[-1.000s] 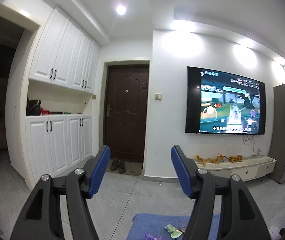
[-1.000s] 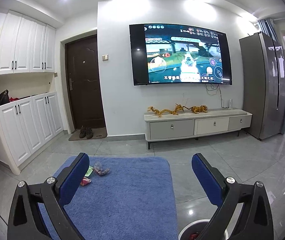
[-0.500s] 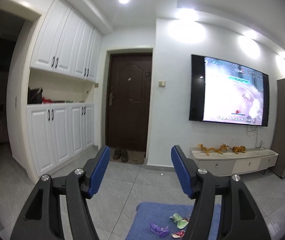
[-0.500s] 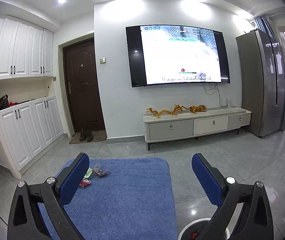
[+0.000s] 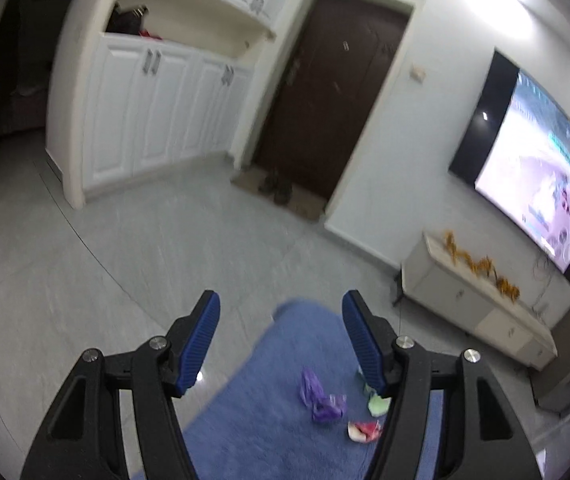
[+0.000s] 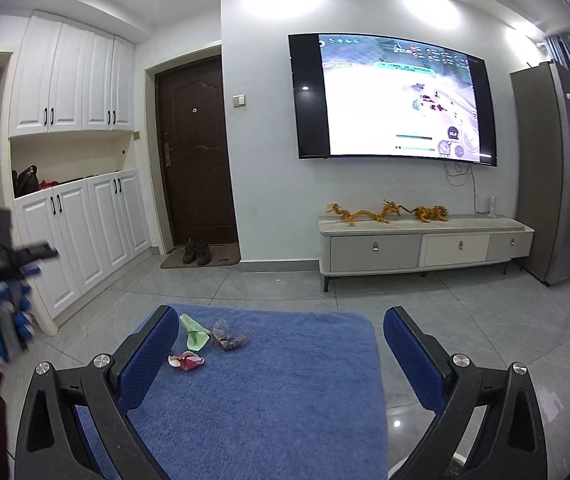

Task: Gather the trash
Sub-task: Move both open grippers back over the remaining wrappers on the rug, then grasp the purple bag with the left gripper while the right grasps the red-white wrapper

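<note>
Left gripper [image 5: 281, 344] jaws wide apart, nothing between them; view tilted and blurred. Right gripper [image 6: 281, 354] likewise spread and empty. Three scraps lie clustered near the far left corner of the blue rug [image 6: 285, 392]: purple wrapper [image 5: 321, 398], green wrapper [image 6: 195, 334], red-and-white wrapper [image 6: 186, 361]. From the left gripper they sit ahead and below, toward its right finger [image 5: 363, 346]; from the right gripper, just beyond its left finger [image 6: 147, 356].

Three scraps of trash [image 6: 201, 340] lie close together on the rug [image 6: 269, 392], near its far left corner. Beyond the rug, the TV cabinet [image 6: 425, 248] stands against the wall under the television [image 6: 393, 96]; the door [image 6: 195, 156] is to their left.
</note>
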Demonstrator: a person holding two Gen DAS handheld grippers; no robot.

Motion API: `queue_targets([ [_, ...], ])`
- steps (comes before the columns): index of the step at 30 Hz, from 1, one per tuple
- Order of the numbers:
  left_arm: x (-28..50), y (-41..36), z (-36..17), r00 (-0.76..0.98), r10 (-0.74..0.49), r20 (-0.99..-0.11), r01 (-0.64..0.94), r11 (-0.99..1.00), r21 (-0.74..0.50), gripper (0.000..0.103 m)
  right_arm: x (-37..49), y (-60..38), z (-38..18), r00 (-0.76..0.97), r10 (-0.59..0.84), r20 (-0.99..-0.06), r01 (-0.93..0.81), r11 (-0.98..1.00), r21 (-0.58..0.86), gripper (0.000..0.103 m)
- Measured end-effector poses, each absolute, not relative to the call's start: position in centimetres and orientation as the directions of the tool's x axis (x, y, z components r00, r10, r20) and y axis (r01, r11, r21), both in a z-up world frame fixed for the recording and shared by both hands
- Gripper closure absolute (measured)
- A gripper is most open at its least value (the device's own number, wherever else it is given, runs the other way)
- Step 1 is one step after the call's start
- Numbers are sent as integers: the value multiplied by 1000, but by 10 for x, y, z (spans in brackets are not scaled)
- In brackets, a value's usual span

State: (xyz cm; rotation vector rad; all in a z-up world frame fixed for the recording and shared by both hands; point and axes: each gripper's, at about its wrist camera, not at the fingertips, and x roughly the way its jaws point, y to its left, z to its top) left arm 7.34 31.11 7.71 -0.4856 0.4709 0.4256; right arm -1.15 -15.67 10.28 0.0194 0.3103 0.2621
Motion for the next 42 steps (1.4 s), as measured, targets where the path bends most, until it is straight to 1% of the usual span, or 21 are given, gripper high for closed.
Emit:
queue_targets([
  [3,102,292,44,803,180,-568,-414,854,-315,41,7,-150,98,912,270,-307,-259,963,78,0],
  [5,121,275,19,801,80,-593,-330,886,-326,41,27,-141,86,896,290,-336,-274,957,95,0],
  [10,167,250,-45,733,-62,-678,-216,923,-318,41,83,-105,35,813,355,-461,-331,934,134,0],
  [15,207,239,-91,661,-97,-744,-204,931,-302,41,133,-72,-19,713,399,-577,-369,913,175,5],
  [20,233,237,-125,615,-99,-782,-205,938,-280,41,167,-51,-56,638,429,-640,-391,896,211,5],
  [24,234,237,-136,634,-121,-764,-154,948,-278,42,188,-29,-77,584,467,-663,-421,873,244,6],
  [26,230,239,-140,658,-141,-739,-134,945,-299,50,197,-16,-87,557,490,-670,-439,859,262,8],
  [28,225,243,-146,684,-163,-711,-116,938,-327,53,205,0,-96,525,517,-676,-465,840,281,11],
  [29,224,246,-147,692,-173,-701,-117,931,-345,56,207,6,-99,514,526,-678,-472,833,288,13],
  [32,219,260,-151,708,-227,-669,-118,896,-429,60,215,25,-113,476,543,-692,-490,817,304,18],
  [35,217,270,-156,719,-271,-640,-120,858,-499,61,220,38,-120,456,557,-694,-503,805,315,19],
  [38,217,271,-157,722,-269,-637,-119,859,-497,61,225,47,-124,440,566,-697,-512,796,323,19],
  [40,218,272,-157,724,-274,-633,-119,854,-507,61,228,53,-126,437,560,-704,-513,798,316,21],
  [41,218,272,-155,725,-276,-632,-119,853,-508,61,229,56,-128,431,556,-711,-515,798,312,27],
  [42,212,275,-155,725,-277,-630,-118,852,-510,61,230,57,-130,422,552,-719,-518,798,309,39],
])
